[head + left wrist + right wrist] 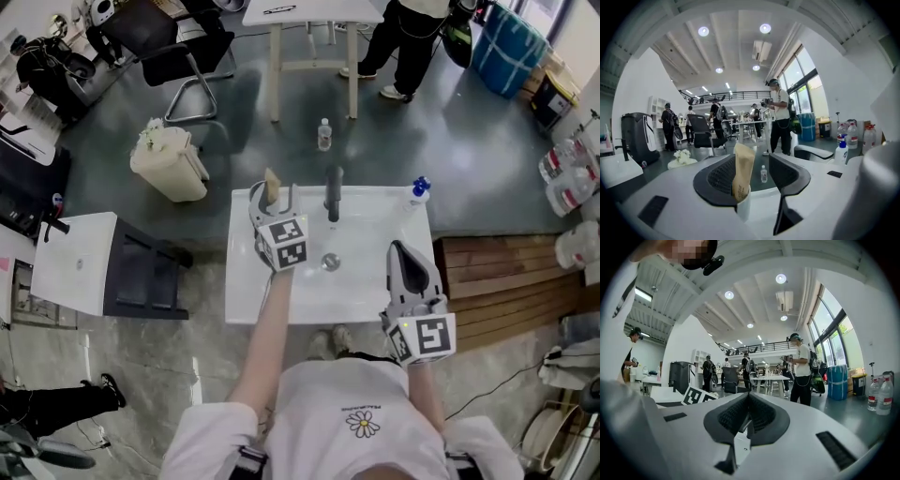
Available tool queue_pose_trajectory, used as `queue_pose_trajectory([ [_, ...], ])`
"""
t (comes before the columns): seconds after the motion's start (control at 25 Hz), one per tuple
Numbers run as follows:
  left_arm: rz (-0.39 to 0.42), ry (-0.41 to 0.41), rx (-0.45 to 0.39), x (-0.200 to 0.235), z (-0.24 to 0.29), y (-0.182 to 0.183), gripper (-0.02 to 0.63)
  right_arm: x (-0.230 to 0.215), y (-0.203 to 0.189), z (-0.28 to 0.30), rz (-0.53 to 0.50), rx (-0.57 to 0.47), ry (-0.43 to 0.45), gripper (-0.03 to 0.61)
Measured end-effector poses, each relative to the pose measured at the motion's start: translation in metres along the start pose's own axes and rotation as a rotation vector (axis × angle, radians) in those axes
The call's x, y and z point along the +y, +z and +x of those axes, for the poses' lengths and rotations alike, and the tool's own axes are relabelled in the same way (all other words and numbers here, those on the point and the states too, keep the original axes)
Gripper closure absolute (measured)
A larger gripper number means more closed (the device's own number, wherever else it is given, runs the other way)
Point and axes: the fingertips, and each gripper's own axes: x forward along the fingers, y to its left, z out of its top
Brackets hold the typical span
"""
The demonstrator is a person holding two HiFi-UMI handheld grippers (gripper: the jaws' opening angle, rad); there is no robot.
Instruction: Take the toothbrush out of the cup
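A white cup (pixel 744 206) stands at the back left of the white sink (pixel 246 300). In it stands a toothbrush in a tan paper wrapper (pixel 742 171), upright and leaning slightly right. My left gripper (pixel 752 176) is open, one jaw on each side of the cup and wrapper, and the pads do not press on them. In the head view the wrapper (pixel 272 185) shows between the left gripper's fingertips (pixel 273 195), and the cup is hidden. My right gripper (pixel 399 251) is shut and empty over the sink's right rim, and its jaws (pixel 749 401) meet.
A dark faucet (pixel 333 193) rises at the back middle of the sink, with the drain (pixel 330 262) in front of it. A blue-capped bottle (pixel 419 190) stands at the back right corner. A water bottle (pixel 324 134), a bagged bin (pixel 169 165) and a person (pixel 405 47) are beyond.
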Motion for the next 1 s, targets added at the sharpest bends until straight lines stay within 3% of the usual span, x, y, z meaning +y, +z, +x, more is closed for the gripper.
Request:
queue_pose_trajectory([
  [0.28,-0.047,0.058,0.064,0.011,0.018,-0.02,0.436,-0.013,-0.008,-0.014,0.005,0.027,-0.034,0.566],
  [0.52,-0.056,0.053,0.097,0.01,0.022,-0.029,0.454,-0.013,-0.011,-0.013,0.011,0.04,-0.025,0.566],
  [1.0,-0.058,0.062,0.049,0.018,0.01,-0.011,0.526,-0.003,-0.011,-0.001,0.024,0.034,0.034,0.566],
])
